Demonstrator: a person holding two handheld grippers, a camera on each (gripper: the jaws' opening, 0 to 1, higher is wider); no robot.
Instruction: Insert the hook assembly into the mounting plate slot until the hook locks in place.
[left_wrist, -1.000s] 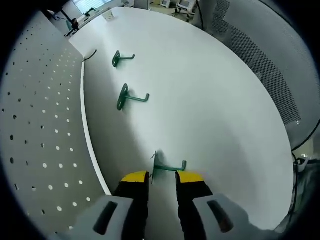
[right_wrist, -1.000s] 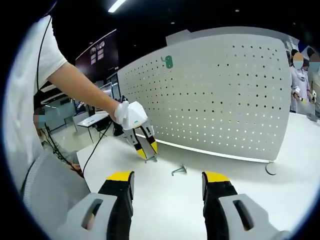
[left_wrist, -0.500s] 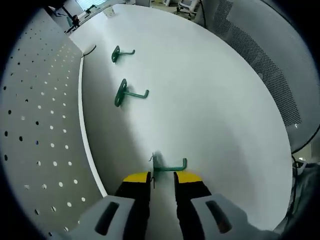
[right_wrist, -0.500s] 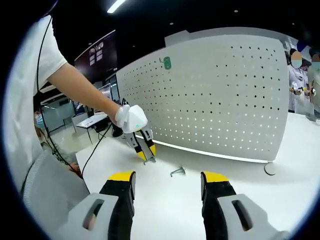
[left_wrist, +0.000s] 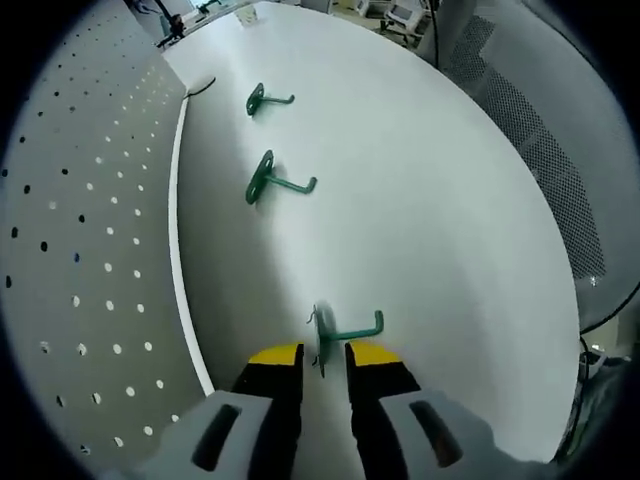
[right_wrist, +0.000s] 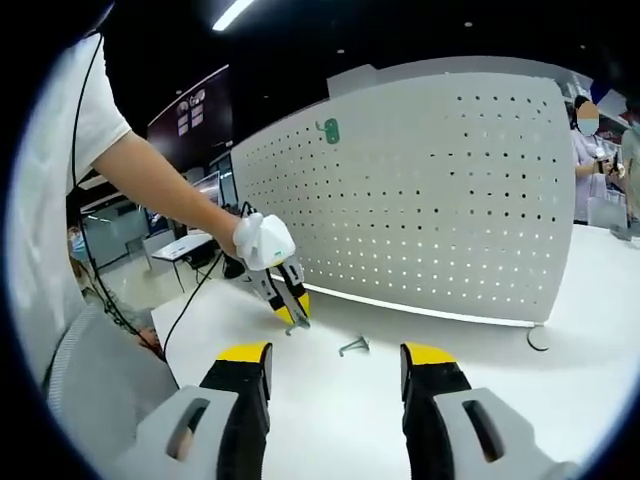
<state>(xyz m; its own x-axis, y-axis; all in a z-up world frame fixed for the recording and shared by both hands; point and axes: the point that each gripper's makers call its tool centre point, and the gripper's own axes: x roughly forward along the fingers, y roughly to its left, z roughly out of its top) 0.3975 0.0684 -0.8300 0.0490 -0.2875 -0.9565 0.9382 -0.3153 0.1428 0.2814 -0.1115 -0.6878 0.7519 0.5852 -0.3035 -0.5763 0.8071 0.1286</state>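
In the left gripper view a green hook (left_wrist: 347, 328) lies on the white table (left_wrist: 430, 220), its plate end caught between the yellow tips of my left gripper (left_wrist: 323, 352), which is shut on it. Seen from the right gripper view, the left gripper (right_wrist: 291, 315) points down at the table with the hook's end at its tips, in front of the upright white pegboard (right_wrist: 430, 200). One green hook (right_wrist: 330, 128) hangs high on that board. My right gripper (right_wrist: 335, 362) is open and holds nothing.
Two more green hooks (left_wrist: 270, 182) (left_wrist: 262, 98) lie along the pegboard's foot (left_wrist: 80, 250), and one hook (right_wrist: 352, 345) lies ahead of the right jaws. A dark cable loop (right_wrist: 537, 340) rests by the board. A mesh screen (left_wrist: 540, 150) borders the table. People stand at the far right (right_wrist: 590, 150).
The left jaws have narrowed onto the hook's plate end. The left view has tilted a little, so the far hooks sit further right.
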